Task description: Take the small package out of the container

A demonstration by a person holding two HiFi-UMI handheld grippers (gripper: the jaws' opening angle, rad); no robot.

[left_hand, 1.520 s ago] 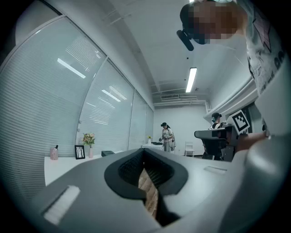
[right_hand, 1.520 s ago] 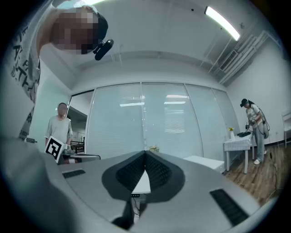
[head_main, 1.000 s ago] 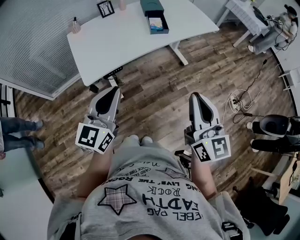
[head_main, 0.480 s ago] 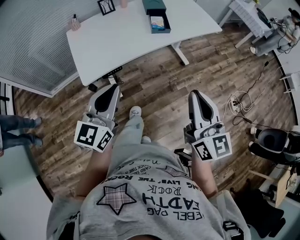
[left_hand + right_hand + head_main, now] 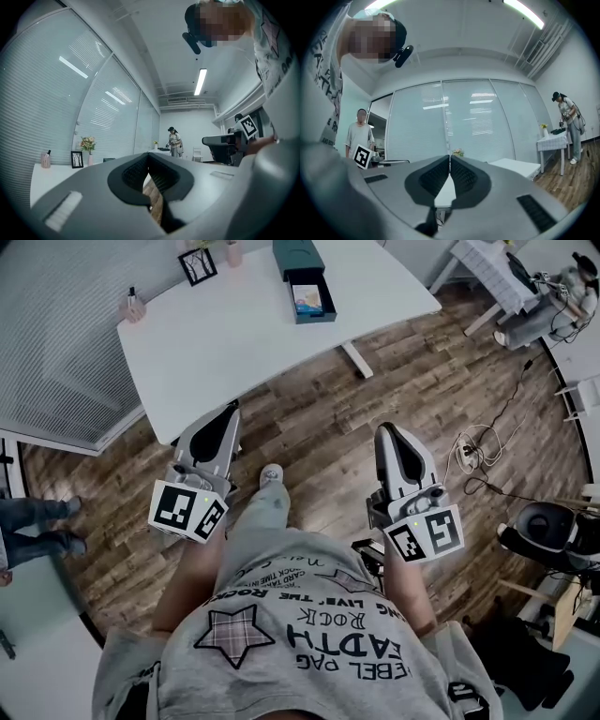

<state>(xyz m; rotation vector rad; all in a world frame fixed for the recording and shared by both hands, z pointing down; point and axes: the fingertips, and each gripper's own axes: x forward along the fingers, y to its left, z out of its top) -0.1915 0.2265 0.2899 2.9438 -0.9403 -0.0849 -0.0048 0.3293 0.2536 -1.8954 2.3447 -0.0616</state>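
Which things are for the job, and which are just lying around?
For the job: container, small package, left gripper and right gripper, both shut and empty.
Just lying about: picture frame, pink vase, small bottle, floor cables.

Matt plastic, smooth desk, grained wood
The white flat-topped desk (image 5: 234,334) looks smooth and matt; the brown plank floor (image 5: 319,418) shows wood grain. The grey left tool (image 5: 230,413) and right tool (image 5: 386,432) are matt plastic with black ribbed pads (image 5: 433,177).
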